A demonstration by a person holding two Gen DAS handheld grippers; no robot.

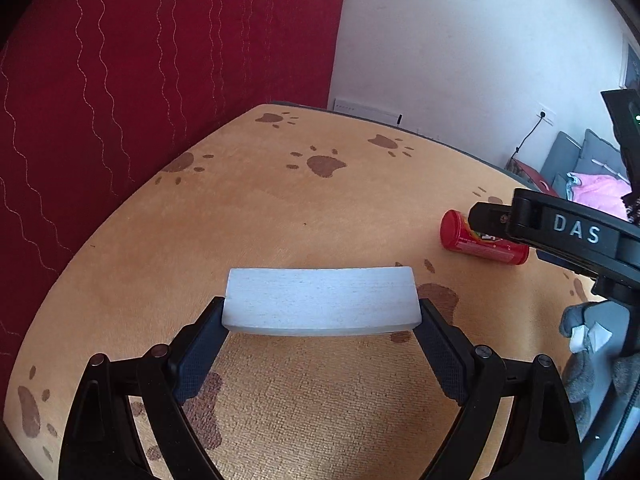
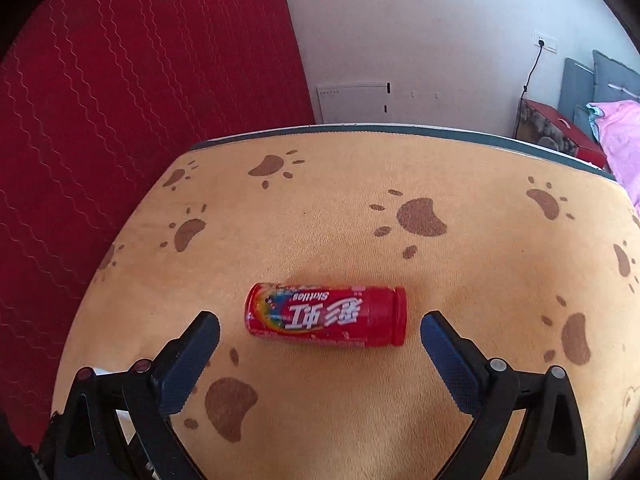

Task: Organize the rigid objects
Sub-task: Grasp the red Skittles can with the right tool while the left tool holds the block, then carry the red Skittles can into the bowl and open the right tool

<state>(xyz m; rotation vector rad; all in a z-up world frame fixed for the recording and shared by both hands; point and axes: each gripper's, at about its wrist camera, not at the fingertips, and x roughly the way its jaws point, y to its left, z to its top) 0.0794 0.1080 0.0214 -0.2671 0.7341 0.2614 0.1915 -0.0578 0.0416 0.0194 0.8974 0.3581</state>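
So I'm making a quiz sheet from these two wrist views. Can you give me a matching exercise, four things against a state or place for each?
Things:
1. white block
2. red candy bottle
3. right gripper
4. paw-print cloth

States or places:
A. lying on its side, untouched
B. clamped between the left gripper's fingers
C. covering the table under everything
D. open, fingers either side of the bottle

Pairs: 1-B, 2-A, 3-D, 4-C

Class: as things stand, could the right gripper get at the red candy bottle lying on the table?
Probably yes: the right gripper has open jaws either side of the red candy bottle, with nothing between them.
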